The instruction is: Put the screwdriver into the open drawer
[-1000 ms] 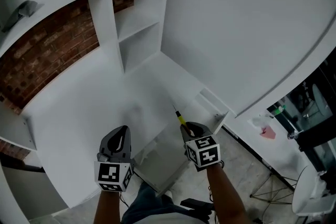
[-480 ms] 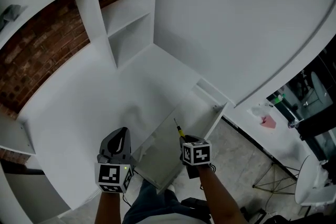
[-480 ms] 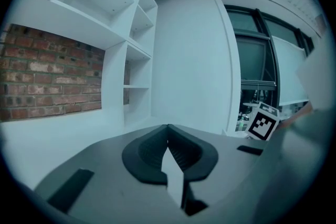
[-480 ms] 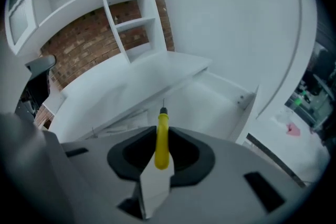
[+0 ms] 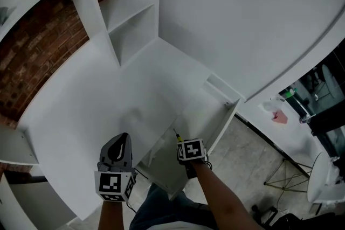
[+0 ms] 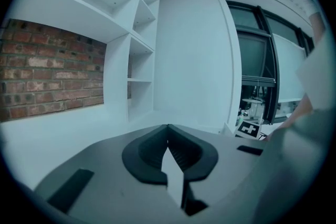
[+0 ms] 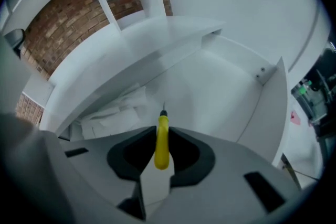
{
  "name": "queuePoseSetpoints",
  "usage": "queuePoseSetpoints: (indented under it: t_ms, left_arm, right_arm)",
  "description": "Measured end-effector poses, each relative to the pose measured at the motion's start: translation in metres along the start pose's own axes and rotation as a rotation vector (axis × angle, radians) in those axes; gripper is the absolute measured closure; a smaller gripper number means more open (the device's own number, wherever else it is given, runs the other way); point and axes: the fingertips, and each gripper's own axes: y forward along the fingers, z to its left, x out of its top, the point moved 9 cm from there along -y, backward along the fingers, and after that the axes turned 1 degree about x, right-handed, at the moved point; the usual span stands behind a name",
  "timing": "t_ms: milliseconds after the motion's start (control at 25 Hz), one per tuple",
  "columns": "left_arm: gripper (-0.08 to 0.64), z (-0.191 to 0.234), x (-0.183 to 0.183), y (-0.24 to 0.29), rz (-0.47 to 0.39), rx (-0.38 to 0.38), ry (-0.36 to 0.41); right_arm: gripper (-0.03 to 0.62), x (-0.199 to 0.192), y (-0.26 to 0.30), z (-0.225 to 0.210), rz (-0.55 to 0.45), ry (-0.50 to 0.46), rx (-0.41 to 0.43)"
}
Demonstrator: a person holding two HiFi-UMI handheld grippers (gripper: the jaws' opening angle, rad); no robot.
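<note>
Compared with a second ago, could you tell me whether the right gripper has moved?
Yes. Holding the screwdriver, the right gripper has shifted left, away from the drawer's far end, and sunk towards its floor.

A white desk (image 5: 81,116) runs along a brick wall (image 5: 38,56). A white shelf unit (image 5: 132,19) with open compartments stands at its far end, beside a tall white panel (image 5: 242,19). Grey floor (image 5: 253,164) shows at right. Dark-framed windows (image 6: 257,60) stand beyond.
</note>
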Motion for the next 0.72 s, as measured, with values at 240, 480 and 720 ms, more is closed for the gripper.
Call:
queuePoseSetpoints:
  t_ms: [240, 480, 720]
  left_arm:
    - [0.548, 0.011, -0.007, -0.005, 0.015, -0.011, -0.004]
    - [0.548, 0.028, -0.015, -0.013, 0.023, 0.02, -0.007]
    - [0.548, 0.031, -0.016, -0.017, 0.02, 0.036, -0.006]
  right_arm:
    - [0.511, -0.017, 0.044, 0.004, 0.154, 0.038, -0.033]
    - [0.506, -0.019, 0.063, 0.006, 0.241, 0.047, -0.092]
    - [0.485, -0.019, 0.064, 0.006, 0.258, 0.077, -0.051]
